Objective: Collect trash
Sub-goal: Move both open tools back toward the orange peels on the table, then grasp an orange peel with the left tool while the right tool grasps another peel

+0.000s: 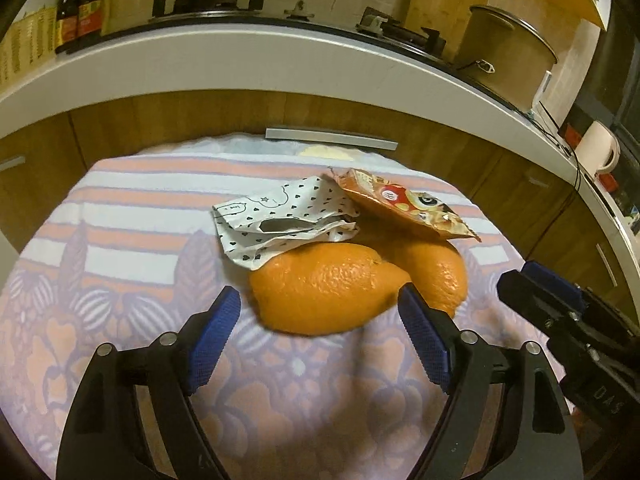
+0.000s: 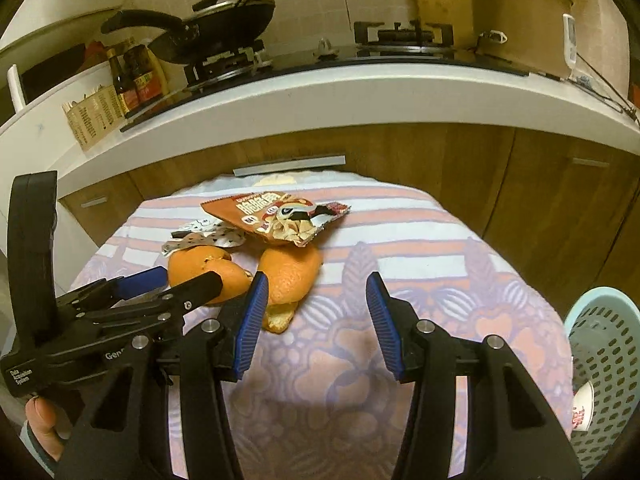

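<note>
Left gripper [image 1: 320, 316] hovered low over the patterned cloth [image 1: 140, 248], its blue pads spread wide with nothing pressed between them, and the nearer orange peel [image 1: 320, 292] lay just beyond the tips, between their lines. Right gripper [image 2: 316, 304] was also released and empty, a little to the right of the trash pile, with the second orange peel [image 2: 290, 280] beside its left pad. Behind the peels lay a white spotted wrapper [image 1: 276, 216], partly resting on the nearer peel, and farther right an orange snack bag [image 1: 408, 208] leaning on the other peel. A pale blue basket [image 2: 608, 360] stood at the near right, probably the place for the trash. To do this step well, I think the left gripper should go down until both pads stand around the peel, then close gently on its curved edge, so that the wrapper on top does not slide away.
</note>
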The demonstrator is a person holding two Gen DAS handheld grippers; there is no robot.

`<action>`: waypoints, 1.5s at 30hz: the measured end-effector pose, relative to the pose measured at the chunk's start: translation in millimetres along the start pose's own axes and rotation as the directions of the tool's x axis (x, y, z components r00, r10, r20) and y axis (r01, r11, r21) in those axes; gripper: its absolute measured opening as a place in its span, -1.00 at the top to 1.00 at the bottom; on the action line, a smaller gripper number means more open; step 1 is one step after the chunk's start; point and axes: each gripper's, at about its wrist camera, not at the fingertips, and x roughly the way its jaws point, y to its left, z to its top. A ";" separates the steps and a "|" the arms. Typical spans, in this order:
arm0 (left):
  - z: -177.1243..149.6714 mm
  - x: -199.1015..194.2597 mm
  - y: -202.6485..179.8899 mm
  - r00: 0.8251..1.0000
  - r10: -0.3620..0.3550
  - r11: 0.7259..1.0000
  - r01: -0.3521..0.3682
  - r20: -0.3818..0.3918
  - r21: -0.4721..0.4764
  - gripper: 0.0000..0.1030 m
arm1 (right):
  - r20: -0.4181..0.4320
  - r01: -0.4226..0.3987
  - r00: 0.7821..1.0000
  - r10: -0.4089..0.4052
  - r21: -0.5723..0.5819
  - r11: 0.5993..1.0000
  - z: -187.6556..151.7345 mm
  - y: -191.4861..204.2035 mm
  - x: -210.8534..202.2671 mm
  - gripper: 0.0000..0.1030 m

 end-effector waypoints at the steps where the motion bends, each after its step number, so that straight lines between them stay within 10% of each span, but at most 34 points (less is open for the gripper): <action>1: 0.4 1.8 1.6 1.000 -0.007 1.000 0.007 -0.005 -0.005 -0.45 | -0.004 -0.002 1.000 0.002 0.002 1.000 0.3 -0.1 2.1 0.08; 12: -10.2 -6.8 3.3 0.998 -0.069 0.998 0.069 0.008 -0.001 0.34 | -0.073 -0.042 0.996 0.044 0.017 0.999 4.2 8.8 29.1 0.08; 23: -12.8 -11.9 12.0 0.996 -0.091 0.995 0.091 0.004 -0.029 0.38 | -0.153 -0.077 0.985 0.080 0.029 0.997 8.9 15.7 60.4 0.08; 27: -15.1 -18.5 13.6 0.995 -0.098 0.995 0.098 0.006 -0.035 0.38 | -0.169 -0.092 0.981 0.091 0.001 0.996 6.5 22.1 61.9 0.50; 45: -32.2 -63.0 -22.1 0.985 -0.170 0.985 0.169 0.038 0.020 0.42 | -0.014 -0.061 0.998 0.060 -0.025 0.998 -15.0 2.7 -46.6 0.61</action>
